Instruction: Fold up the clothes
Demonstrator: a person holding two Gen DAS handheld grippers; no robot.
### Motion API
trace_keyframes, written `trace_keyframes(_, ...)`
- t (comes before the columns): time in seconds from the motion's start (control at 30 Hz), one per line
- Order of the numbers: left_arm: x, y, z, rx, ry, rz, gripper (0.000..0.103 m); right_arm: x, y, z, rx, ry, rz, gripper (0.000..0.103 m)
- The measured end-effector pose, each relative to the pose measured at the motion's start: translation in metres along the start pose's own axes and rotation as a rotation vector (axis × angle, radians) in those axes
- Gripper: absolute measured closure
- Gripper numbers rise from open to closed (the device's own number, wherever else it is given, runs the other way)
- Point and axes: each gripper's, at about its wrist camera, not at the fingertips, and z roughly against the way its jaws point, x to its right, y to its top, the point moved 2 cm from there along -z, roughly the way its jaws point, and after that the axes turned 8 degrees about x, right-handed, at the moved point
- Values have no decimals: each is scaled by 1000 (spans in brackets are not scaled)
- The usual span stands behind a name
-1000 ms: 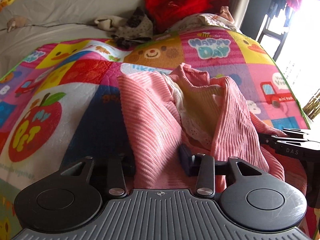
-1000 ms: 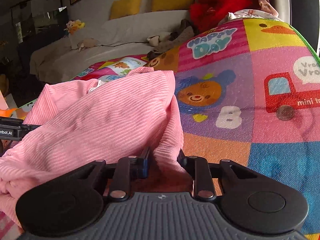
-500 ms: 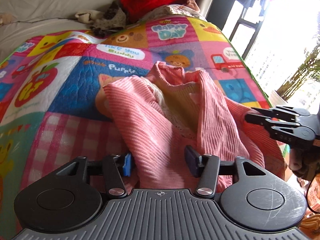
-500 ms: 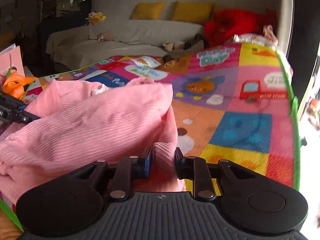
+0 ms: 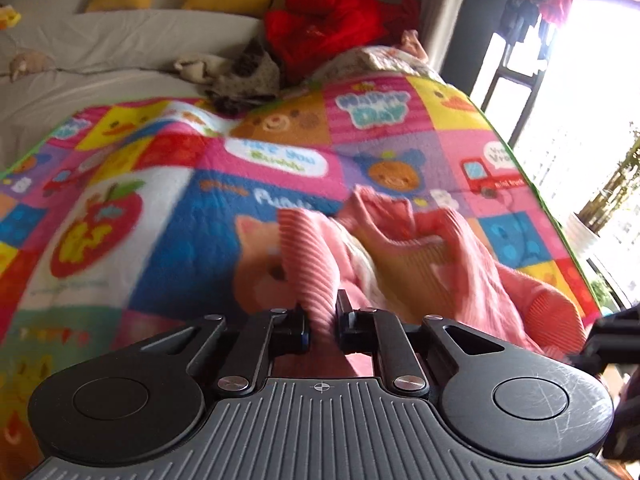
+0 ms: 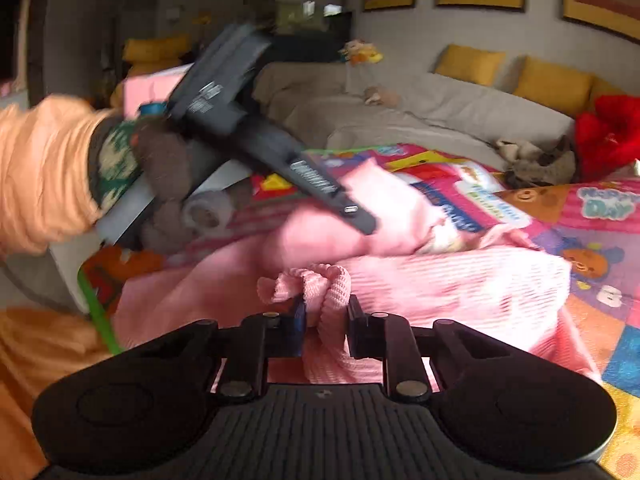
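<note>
Pink ribbed knit garment (image 5: 436, 264) lies bunched on the patchwork play mat (image 5: 160, 200), toward the mat's near right part, with a white lace trim (image 5: 360, 256) showing in the open middle. Left gripper (image 5: 320, 320) is pinching a ridge of the pink knit, jaws nearly together with the cloth between them. Right gripper (image 6: 324, 316) is pinching a gathered, rolled hem of the same garment (image 6: 440, 284), fabric puckered up above the jaws. In the right wrist view the left gripper's body crosses over the pile, held by a gloved hand (image 6: 160, 168) with an orange sleeve; motion blur there, so fine detail is unreliable. Handling judgement: light, soft, stretchy knit, no stiffness, so it will sag and drape from whatever two points are held; ribbing should give decent friction, slip unlikely, but the loose weave can stretch or snag if yanked. Bunched grips like the right one hold several layers, which risks dragging hidden folds along. Better hold points would likely be single-layer edges: hem corners or shoulder seams, well apart, so the cloth can be tensioned flat on the mat before any fold. Lace is the delicate bit; avoid pinching it. Folding looks early: garment is not spread flat yet.
</note>
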Motion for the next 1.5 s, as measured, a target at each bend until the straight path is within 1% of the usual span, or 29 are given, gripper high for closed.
trace_keyframes(0.03, -11, 8, 1, 26, 29, 6, 94, 21, 12, 4, 40, -69, -32, 90)
trace_keyframes(0.13, -49, 31, -4, 80, 131, 50, 96, 94, 43, 16, 134, -279, -141, 94)
trace_keyframes(0.2, -70, 40, -9, 101, 197, 63, 96, 143, 52, 23, 165, -436, -174, 94)
trace_keyframes(0.23, -80, 43, -12, 112, 231, 64, 100, 164, 53, 24, 170, -515, -171, 94)
trace_keyframes(0.3, -97, 50, -17, 135, 295, 61, 100, 202, 49, 23, 159, -653, -150, 94)
trace_keyframes(0.4, -122, 54, -25, 139, 362, 73, 100, 244, 32, 21, 126, -782, -146, 94)
trace_keyframes(0.43, -128, 53, -27, 126, 369, 81, 100, 254, 25, 18, 101, -811, -141, 94)
trace_keyframes(0.5, -131, 48, -32, 90, 323, 104, 100, 273, 11, 12, 52, -869, -130, 94)
trace_keyframes(0.53, -129, 45, -33, 75, 284, 117, 95, 282, 4, 8, 27, -898, -125, 94)
trace_keyframes(0.6, -120, 39, -34, 49, 196, 140, 79, 298, -14, 6, -67, -962, -129, 94)
trace_keyframes(0.63, -113, 36, -35, 38, 160, 132, 59, 303, -22, 5, -102, -984, -133, 94)
trace_keyframes(0.67, -105, 33, -36, 26, 125, 124, 36, 304, -26, 8, -112, -994, -139, 92)
trace_keyframes(0.73, -91, 28, -38, 3, 54, 108, 21, 300, -29, 16, -113, -1008, -151, 85)
trace_keyframes(0.77, -85, 25, -39, -9, 34, 100, 20, 292, -21, 18, -89, -988, -147, 83)
trace_keyframes(0.8, -84, 22, -42, -22, 43, 94, 20, 281, -9, 20, -57, -957, -139, 78)
trace_keyframes(0.87, -80, 16, -48, -46, 60, 81, 20, 258, 14, 24, 8, -895, -122, 73)
trace_keyframes(0.93, -80, 12, -48, -59, 70, 91, 20, 235, 38, 28, 73, -833, -105, 59)
trace_keyframes(1.0, -78, 8, -41, -54, 73, 84, 20, 203, 58, 12, 80, -704, -43, 57)
trace_keyframes(1.07, -74, 6, -28, -48, 67, 60, 19, 179, 64, -18, 45, -512, -71, 55)
trace_keyframes(1.1, -72, 4, -22, -51, 53, 53, 16, 167, 67, -33, 25, -411, -94, 55)
trace_keyframes(1.17, -66, 0, -10, -70, 3, 45, 12, 148, 59, -75, -52, -269, -141, 55)
trace_keyframes(1.2, -63, -3, -4, -78, -21, 40, 11, 138, 53, -97, -91, -222, -147, 55)
trace_keyframes(1.23, -59, -6, 0, -82, -40, 33, 10, 130, 46, -117, -123, -198, -143, 55)
trace_keyframes(1.3, -53, -11, 5, -82, -49, 21, 10, 122, 34, -153, -180, -172, -162, 55)
trace_keyframes(1.37, -51, -14, 7, -66, -50, 19, 10, 121, 23, -181, -239, -142, -208, 61)
trace_keyframes(1.4, -50, -15, 9, -55, -52, 20, 10, 119, 19, -191, -272, -106, -230, 76)
trace_keyframes(1.43, -50, -15, 10, -43, -54, 25, 10, 113, 19, -196, -294, -66, -215, 92)
trace_keyframes(1.47, -51, -14, 12, -28, -58, 31, 9, 105, 19, -200, -311, -28, -188, 94)
trace_keyframes(1.5, -53, -13, 14, -13, -60, 37, 9, 98, 25, -204, -304, -14, -142, 96)
